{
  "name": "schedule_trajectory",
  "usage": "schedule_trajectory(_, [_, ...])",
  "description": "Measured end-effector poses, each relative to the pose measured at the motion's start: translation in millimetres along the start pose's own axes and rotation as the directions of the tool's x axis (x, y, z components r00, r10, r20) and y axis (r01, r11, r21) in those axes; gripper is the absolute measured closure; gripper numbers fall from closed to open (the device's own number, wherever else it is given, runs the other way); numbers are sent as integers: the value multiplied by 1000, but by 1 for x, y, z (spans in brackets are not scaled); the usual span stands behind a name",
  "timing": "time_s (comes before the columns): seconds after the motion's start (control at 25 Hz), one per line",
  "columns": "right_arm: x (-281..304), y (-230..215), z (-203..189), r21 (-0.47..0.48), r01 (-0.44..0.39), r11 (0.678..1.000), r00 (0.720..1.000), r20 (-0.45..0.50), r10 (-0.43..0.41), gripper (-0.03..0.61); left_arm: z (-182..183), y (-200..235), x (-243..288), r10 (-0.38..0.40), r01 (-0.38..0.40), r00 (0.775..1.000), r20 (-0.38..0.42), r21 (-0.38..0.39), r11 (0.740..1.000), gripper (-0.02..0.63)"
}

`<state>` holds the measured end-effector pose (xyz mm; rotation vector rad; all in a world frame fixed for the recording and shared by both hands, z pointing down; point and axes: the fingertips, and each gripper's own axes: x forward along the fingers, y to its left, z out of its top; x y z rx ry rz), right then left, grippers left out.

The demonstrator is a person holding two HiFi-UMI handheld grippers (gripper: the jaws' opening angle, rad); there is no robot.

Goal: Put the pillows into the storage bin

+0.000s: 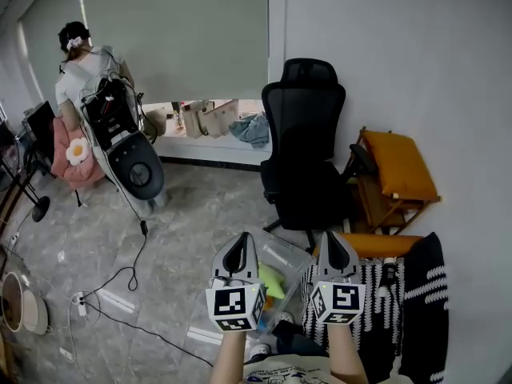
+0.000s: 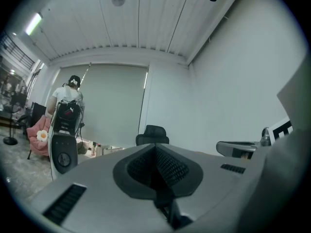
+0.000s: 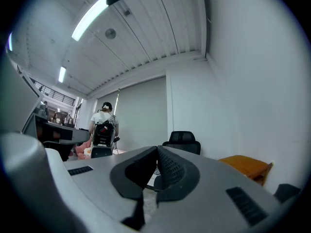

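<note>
– trouble from here, as you see it?
– the left gripper and the right gripper are both clenched shut on nothing and point level across the room. if they drop onto a pillow like that, the closed tips would likely just shove it, or knock the rim of the storage bin.
– anything else?
– the bin already holds a yellow-green pillow. a bulky one pushed in hard could tip it or spring back out.
– where are the pillows against the jaws?
– below them. the bin sits low in the frame, between and beneath the two grippers. what looks like a striped pillow lies at lower right, under the right gripper. neither gripper view shows a pillow between its jaws, only the room and the office chair beyond.
</note>
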<state>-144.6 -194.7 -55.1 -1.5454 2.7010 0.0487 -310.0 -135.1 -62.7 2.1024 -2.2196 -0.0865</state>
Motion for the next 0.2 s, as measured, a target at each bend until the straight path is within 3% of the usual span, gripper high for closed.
schedule_trajectory(0.2, [-4, 0, 8, -19, 0, 1000, 1000, 12, 0, 568, 6, 1, -6, 3, -3, 1000, 17, -3, 1000, 600])
